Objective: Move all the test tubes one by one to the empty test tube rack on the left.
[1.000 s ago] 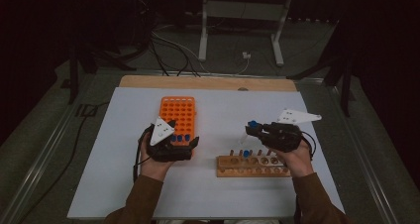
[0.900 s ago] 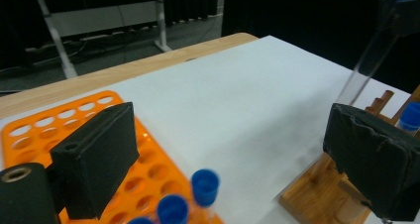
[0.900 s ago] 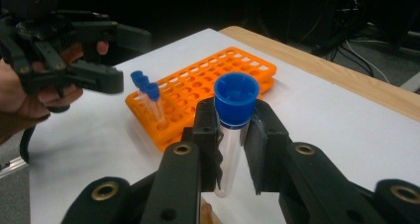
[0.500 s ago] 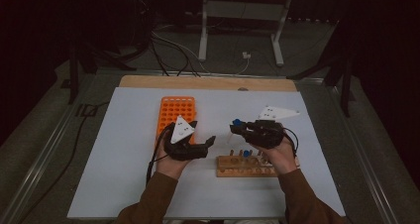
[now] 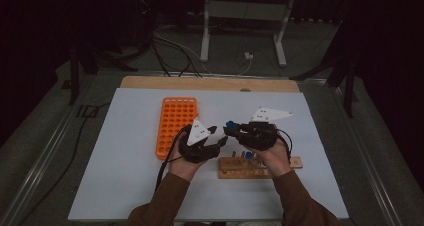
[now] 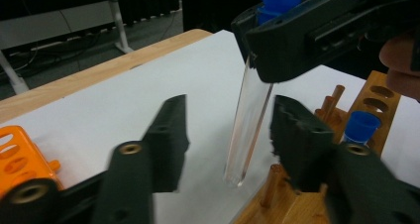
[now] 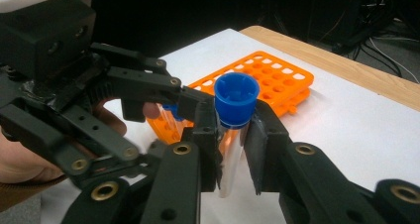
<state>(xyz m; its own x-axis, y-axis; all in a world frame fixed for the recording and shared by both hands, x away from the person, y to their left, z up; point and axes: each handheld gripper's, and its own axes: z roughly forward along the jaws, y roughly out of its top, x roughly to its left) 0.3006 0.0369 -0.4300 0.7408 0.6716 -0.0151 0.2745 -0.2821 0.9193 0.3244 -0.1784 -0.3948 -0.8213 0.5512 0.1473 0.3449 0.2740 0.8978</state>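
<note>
The right gripper (image 7: pixel 232 149) holds a clear tube (image 6: pixel 249 120) with a blue cap (image 7: pixel 236 101), pinching it just under the cap. The tube hangs almost straight up and down above the counter (image 5: pixel 125 186), between the orange rack (image 5: pixel 176 126) and the wooden rack (image 5: pixel 260 167). The left gripper (image 6: pixel 228 135) has the tube's lower part between its jaws. They have just been closing but do not touch the glass. The tube stands nearer one jaw.

Blurred: black left tool (image 6: pixel 225 144) beside the clear blue-capped plastic tube (image 6: pixel 247 125). Cut off at frame edge: the tube's cap, orange plastic rack (image 6: pixel 20 159), wooden peg stand (image 6: pixel 376 92).
</note>
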